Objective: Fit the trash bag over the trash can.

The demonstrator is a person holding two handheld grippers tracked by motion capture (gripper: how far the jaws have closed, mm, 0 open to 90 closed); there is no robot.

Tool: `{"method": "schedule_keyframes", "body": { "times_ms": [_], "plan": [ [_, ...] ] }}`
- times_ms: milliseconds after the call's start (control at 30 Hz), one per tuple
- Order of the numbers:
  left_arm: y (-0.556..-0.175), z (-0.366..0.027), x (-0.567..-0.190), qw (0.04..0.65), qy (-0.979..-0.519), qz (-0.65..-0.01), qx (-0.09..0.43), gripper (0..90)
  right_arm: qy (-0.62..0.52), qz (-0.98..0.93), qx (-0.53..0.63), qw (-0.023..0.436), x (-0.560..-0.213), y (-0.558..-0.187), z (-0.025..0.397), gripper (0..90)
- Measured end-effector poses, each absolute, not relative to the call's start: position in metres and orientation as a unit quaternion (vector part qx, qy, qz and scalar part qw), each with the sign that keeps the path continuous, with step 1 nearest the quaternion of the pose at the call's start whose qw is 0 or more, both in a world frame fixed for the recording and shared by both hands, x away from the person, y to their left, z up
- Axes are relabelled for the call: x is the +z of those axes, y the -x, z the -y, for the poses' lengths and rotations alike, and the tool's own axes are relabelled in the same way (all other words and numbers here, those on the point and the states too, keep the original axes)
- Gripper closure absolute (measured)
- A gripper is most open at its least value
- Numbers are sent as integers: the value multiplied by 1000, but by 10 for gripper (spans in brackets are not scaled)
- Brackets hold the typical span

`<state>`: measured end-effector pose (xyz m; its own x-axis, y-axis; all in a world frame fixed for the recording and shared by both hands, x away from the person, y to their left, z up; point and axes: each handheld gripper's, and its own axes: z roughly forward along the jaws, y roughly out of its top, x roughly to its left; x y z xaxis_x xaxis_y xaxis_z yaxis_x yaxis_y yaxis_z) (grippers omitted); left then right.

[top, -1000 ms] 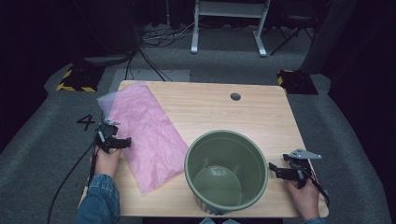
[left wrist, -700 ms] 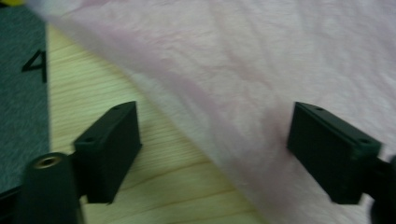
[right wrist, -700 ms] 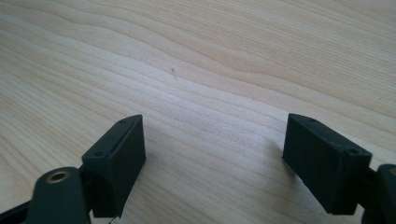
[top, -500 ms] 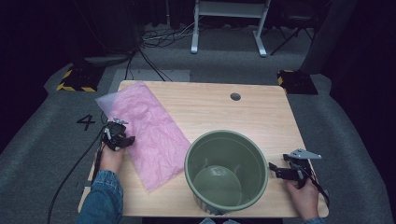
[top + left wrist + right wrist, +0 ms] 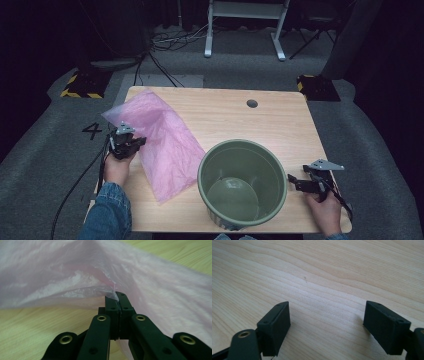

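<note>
Since a second ago the left gripper (image 5: pixel 131 144) has pulled in a bit toward the lower left of the frame, jaws pinched on the edge of the pink plastic bag (image 5: pixel 162 137) and tenting it off the wooden table (image 5: pixel 280 117). Right gripper (image 5: pixel 300 184) sits wide open at lower right, beside the green bucket (image 5: pixel 243 182). That film's thin, so a hard tug could slip it out or tear it.
</note>
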<state>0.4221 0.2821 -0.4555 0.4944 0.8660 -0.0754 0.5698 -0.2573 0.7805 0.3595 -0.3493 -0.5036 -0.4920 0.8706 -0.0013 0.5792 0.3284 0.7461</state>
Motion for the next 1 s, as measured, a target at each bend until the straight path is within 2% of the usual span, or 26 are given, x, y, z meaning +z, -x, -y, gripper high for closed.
{"method": "schedule_keyframes", "body": {
  "times_ms": [367, 1000],
  "plan": [
    [-407, -282, -401, 467, -764, -398, 199, 888, -460, -788, 353, 206, -504, -359, 349, 215],
    [-396, -264, -331, 515, -775, -303, 208, 888, -460, -788, 353, 207, -504, -359, 349, 214]
  ]
}}
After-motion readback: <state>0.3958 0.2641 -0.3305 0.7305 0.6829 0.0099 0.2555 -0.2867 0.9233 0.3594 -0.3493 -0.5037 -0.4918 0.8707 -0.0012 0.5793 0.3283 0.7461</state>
